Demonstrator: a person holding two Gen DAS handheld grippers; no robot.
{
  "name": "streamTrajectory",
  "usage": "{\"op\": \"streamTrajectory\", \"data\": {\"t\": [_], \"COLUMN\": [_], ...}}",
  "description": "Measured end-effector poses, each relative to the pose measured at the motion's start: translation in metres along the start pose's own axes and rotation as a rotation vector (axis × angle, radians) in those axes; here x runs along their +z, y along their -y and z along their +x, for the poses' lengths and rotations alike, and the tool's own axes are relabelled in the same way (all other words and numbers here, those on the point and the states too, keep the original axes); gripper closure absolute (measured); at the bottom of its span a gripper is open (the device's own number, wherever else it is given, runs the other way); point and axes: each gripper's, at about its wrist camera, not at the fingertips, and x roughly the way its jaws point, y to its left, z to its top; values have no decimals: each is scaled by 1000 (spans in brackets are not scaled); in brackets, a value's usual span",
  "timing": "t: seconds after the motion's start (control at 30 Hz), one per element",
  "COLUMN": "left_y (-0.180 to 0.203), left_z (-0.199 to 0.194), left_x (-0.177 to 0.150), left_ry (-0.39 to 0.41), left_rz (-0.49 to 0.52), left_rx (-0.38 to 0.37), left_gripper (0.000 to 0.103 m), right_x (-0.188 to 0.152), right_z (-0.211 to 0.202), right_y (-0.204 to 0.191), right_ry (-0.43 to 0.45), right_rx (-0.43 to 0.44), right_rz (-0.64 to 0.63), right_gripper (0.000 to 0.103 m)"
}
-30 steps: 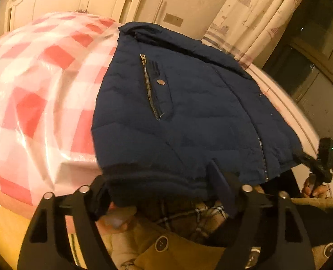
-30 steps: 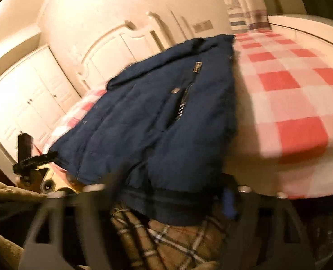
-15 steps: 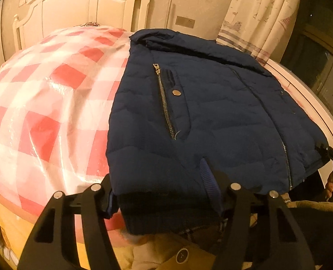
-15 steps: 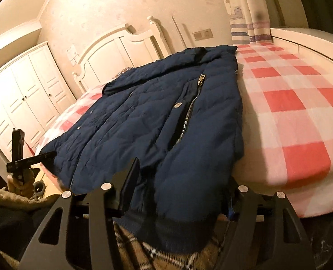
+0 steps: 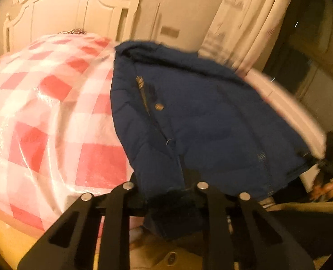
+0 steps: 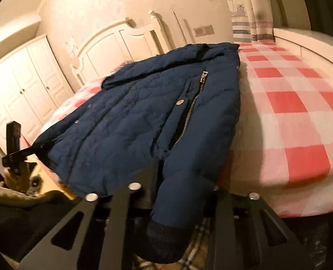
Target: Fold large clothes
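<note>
Navy quilted jacket (image 5: 202, 117): lies front up on the bed, collar toward the headboard, hem hanging over the near edge of the mattress.
Jacket front: a metal zipper (image 6: 186, 114) runs down the chest with a round snap (image 6: 179, 102) just beside it.
Bed cover (image 5: 42, 117): red-and-white check, glossy in the left wrist view; the jacket lies on the part nearer the curtain.
Left tool (image 5: 164, 193): its jaws are closing, with the dark ribbed hem (image 5: 177, 213) bunched between them; the cloth puckers there, so the pads appear to pinch it.
Right tool (image 6: 184, 193): its jaws are closing around the other lower corner, where the ribbed band (image 6: 166, 240) droops below the fingers; navy cloth fills the gap between them.
Tools, relative: each is at one end of the hem, well apart; from the right wrist view the left tool shows at the far corner of the jacket.
Headboard (image 6: 121, 42): cream, panelled, against the wall.
Wardrobe (image 6: 15, 94): cream doors beside the headboard.
Curtain (image 5: 245, 22): pale, patterned, at the other side of the bed.
Focus: the left wrist view is blurred.
</note>
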Motion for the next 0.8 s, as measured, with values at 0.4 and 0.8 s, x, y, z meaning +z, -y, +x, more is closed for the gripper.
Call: {"op": "streamTrajectory", "data": {"t": [0.4,0.8], "left_y": [12,-2], "left_z": [-131,-118], "left_x": [27,125], "left_ry": [325,450], "left_rz": [-59,-214], "left_rx": [-322,-465], "left_gripper": [85,81], "right_x": [40,160], "right_z": [-112,-110], "right_y": [-35,-53], "right_ry": [345,437], "right_rx": [337,318], "right_rz": [30,38], "right_gripper": [79,79]}}
